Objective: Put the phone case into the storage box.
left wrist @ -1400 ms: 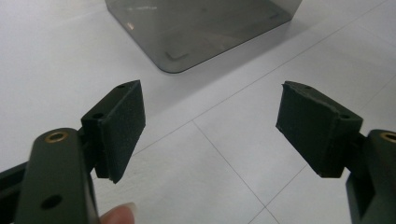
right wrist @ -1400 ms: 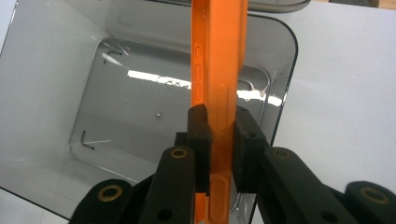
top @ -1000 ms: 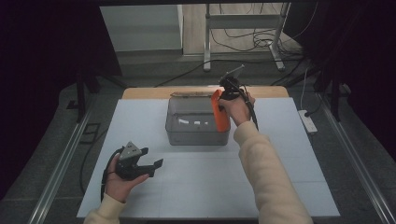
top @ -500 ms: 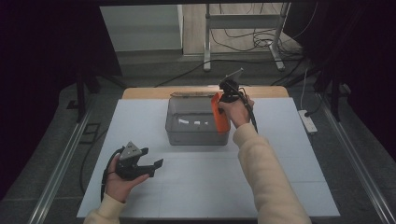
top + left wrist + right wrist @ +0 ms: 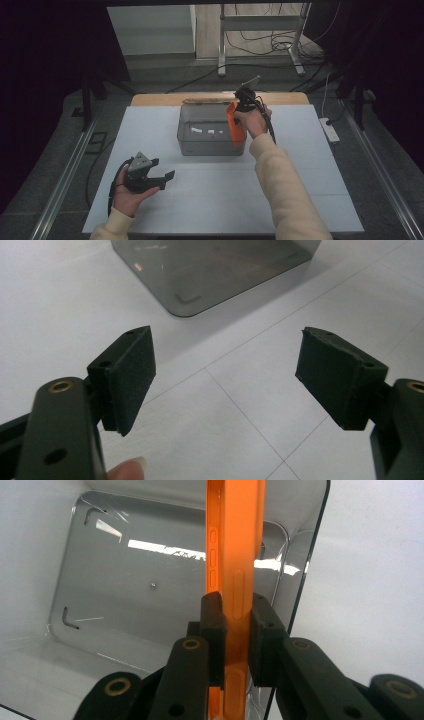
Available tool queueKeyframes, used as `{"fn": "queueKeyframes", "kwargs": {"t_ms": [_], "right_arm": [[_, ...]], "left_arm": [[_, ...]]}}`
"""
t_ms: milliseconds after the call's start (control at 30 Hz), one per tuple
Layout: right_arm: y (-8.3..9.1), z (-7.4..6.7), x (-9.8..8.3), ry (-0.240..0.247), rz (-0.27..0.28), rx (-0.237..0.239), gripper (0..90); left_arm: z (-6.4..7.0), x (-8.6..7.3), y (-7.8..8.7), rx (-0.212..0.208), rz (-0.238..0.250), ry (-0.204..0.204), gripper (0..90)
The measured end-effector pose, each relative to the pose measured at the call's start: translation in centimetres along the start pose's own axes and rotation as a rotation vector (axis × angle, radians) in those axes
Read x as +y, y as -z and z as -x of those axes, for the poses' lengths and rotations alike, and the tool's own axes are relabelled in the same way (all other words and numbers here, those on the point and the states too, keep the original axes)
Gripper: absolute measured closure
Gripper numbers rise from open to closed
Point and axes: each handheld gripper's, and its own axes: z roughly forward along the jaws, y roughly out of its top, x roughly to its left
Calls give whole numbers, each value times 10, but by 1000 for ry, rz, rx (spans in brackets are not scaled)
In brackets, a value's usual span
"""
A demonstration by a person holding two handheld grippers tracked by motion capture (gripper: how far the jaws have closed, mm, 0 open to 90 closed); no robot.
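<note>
Over the right rim of the smoky clear box we see our right claw clamped on an orange phone case, which hangs edge-down at the box's right wall. From the right gripper view the claw's two pads press on the case from both sides, and we can make out the moulded button bumps along its narrow edge. That view also looks straight down into the box, whose bottom shows a small dot at the middle and bracket-shaped marks at the corners. No brand or writing is readable on the case or the box; the pale patches on the box in the high view are too small to tell whether they are labels or glare.

Our left claw is held low over the white table, near its front left, well apart from the box. In the left gripper view its pads stand wide apart with nothing between them, and one rounded corner of the box lies beyond on the table, whose thin seam lines cross below. A fingertip peeks in at the bottom edge.
</note>
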Motion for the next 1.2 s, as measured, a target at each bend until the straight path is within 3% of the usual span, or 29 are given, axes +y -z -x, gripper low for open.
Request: {"fn": "queueKeyframes", "kwargs": {"t_ms": [1200], "right_arm": [[-13, -1, -3, -2, -30, -8, 791]], "left_arm": [[0, -1, -1, 0, -5, -2, 238]]}}
